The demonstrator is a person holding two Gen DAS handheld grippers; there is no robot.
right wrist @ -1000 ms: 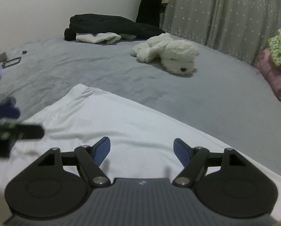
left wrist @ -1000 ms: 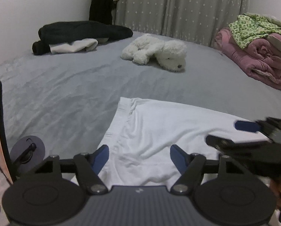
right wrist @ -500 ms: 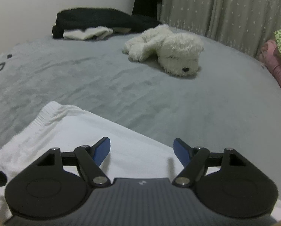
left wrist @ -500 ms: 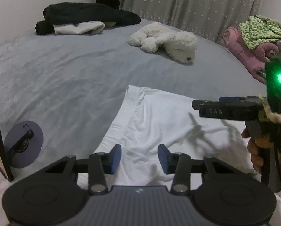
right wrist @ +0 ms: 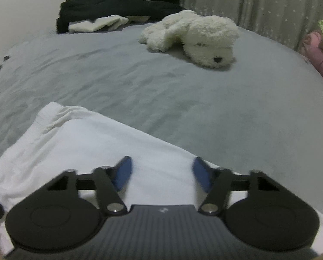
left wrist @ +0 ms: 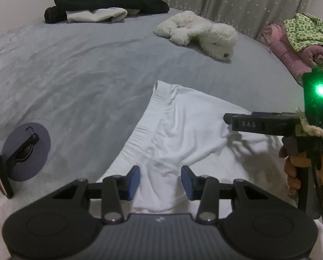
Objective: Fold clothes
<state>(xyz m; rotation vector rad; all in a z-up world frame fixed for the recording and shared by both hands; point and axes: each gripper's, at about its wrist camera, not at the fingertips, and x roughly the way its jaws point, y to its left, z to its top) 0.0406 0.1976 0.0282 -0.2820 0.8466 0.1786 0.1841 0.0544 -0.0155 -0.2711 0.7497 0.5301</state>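
A white garment (left wrist: 183,130) with a ribbed waistband lies flat on the grey bed; it also shows in the right wrist view (right wrist: 92,147). My left gripper (left wrist: 160,178) hovers over its near edge, jaws partly open, with a fold of cloth between the blue pads, not clamped. My right gripper (right wrist: 161,171) is open and empty over the garment's right part. Seen from the left wrist view, the right gripper (left wrist: 259,123) is held by a hand at the right, above the cloth.
A white plush dog (left wrist: 200,34) lies on the bed (left wrist: 85,75) beyond the garment. Dark and white clothes (left wrist: 105,6) are piled at the back left. Pink and green bedding (left wrist: 297,39) sits at the right. A grey round stand (left wrist: 26,151) lies at the left.
My left gripper's jaws narrowed, then widened a little, over the garment's near edge. My right gripper moved forward and right over the cloth; its jaws have narrowed slightly.
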